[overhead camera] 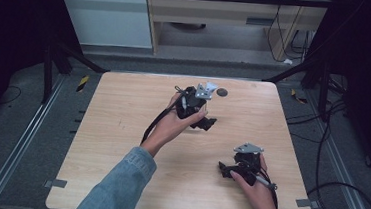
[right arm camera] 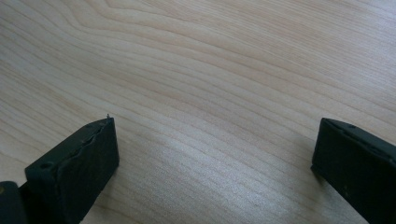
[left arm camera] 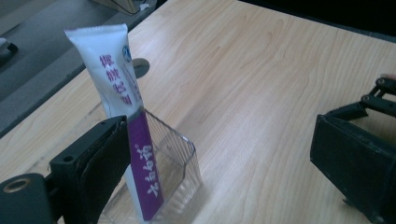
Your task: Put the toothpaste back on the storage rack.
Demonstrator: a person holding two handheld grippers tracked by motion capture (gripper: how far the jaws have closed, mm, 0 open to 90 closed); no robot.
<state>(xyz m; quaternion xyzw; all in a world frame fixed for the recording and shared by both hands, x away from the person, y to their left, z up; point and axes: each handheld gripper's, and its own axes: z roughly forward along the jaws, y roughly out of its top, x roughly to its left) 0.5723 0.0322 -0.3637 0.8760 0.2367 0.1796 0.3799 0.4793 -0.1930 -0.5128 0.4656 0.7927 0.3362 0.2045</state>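
Observation:
A white and purple tube (left arm camera: 112,79) stands upright in a small clear plastic holder (left arm camera: 182,158) on the wooden table (overhead camera: 121,129). My left gripper (left arm camera: 219,126) is open around it: the tube rests close against the left jaw, and the right jaw stands far off to the side. In the high view the left gripper (overhead camera: 206,122) is held at the far middle of the table. My right gripper (overhead camera: 226,169) sits near the front right, and in its own view the right gripper (right arm camera: 215,123) is open over bare wood with nothing between the jaws.
A dark round grommet (overhead camera: 221,92) sits in the table near the far edge, just beyond the tube, and shows as the grommet (left arm camera: 140,66) in the left gripper view. Black frame posts and cables surround the table on the floor.

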